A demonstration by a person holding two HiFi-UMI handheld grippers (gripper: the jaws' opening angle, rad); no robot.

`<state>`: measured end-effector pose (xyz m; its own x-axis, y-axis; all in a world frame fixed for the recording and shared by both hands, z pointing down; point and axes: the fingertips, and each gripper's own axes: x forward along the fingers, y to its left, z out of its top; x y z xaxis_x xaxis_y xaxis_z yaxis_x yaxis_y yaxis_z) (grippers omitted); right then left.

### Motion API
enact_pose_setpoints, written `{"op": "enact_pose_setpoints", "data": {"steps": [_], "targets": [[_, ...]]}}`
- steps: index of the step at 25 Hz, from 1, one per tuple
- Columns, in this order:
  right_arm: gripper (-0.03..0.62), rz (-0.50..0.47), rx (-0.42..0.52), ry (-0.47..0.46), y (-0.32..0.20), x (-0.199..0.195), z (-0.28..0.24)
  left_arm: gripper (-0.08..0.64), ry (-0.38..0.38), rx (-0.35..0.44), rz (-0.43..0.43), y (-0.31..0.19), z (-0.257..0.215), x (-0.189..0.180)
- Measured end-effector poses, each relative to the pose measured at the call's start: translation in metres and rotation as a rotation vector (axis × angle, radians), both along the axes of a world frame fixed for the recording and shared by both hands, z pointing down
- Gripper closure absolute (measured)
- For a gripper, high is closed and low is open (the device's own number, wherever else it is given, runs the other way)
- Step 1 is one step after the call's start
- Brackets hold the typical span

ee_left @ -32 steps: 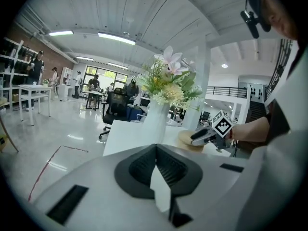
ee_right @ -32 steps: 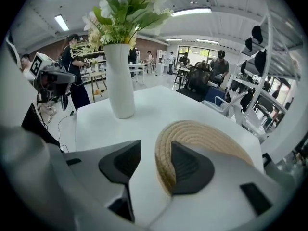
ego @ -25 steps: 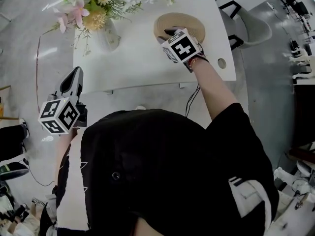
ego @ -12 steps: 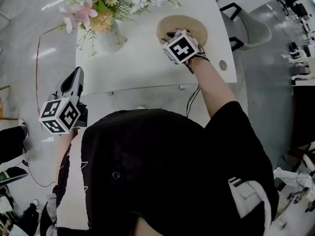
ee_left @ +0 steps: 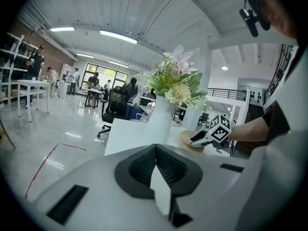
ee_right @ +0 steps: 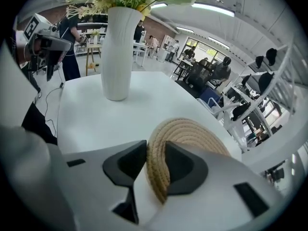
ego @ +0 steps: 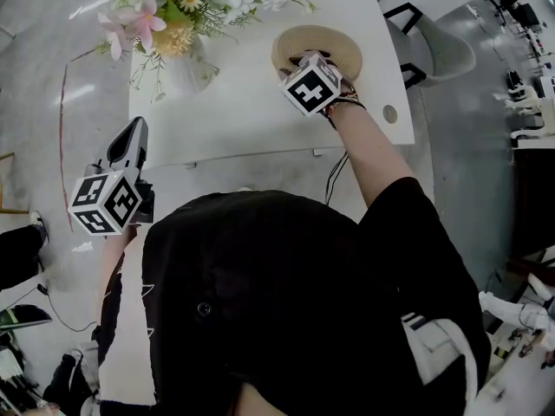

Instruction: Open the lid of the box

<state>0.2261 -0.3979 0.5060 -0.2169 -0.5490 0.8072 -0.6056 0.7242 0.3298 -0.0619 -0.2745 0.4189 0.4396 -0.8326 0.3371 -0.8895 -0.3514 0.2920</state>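
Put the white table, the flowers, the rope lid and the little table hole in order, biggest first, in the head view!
1. white table
2. flowers, though they stand taller and nearer the camera, so this spot is unsure
3. rope lid
4. table hole

I wore a black shirt (ego: pixel 260 302) with short sleeves (ego: pixel 408 224) and white patches (ego: pixel 442 345). My left gripper (ee_left: pixel 155 150) and right gripper (ee_right: pixel 155 160) were grey with black pads (ee_left: pixel 137 167). Each carried a white cube (ego: pixel 106 202) with black squares.
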Motion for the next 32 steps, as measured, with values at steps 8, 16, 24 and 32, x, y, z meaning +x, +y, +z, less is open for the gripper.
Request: {"op": "enact_pose_setpoints", "data": {"steps": [8, 16, 24, 32], "targets": [[0.476, 0.051, -0.008, -0.037, -0.001, -0.004, -0.004, 0.549, 0.005, -0.010, -0.006, 0.003, 0.005, 0.000], [0.488, 0.075, 0.035, -0.065, -0.001, 0.000, -0.005, 0.549, 0.004, -0.003, -0.011, 0.007, 0.004, 0.001], [0.499, 0.066, 0.044, -0.090, 0.000, 0.002, -0.010, 0.549, -0.005, -0.007, -0.023, 0.013, 0.004, -0.003], [0.503, 0.075, 0.047, -0.108, 0.000, 0.009, -0.012, 0.549, -0.007, 0.008, -0.015, 0.010, -0.001, 0.000]]}}
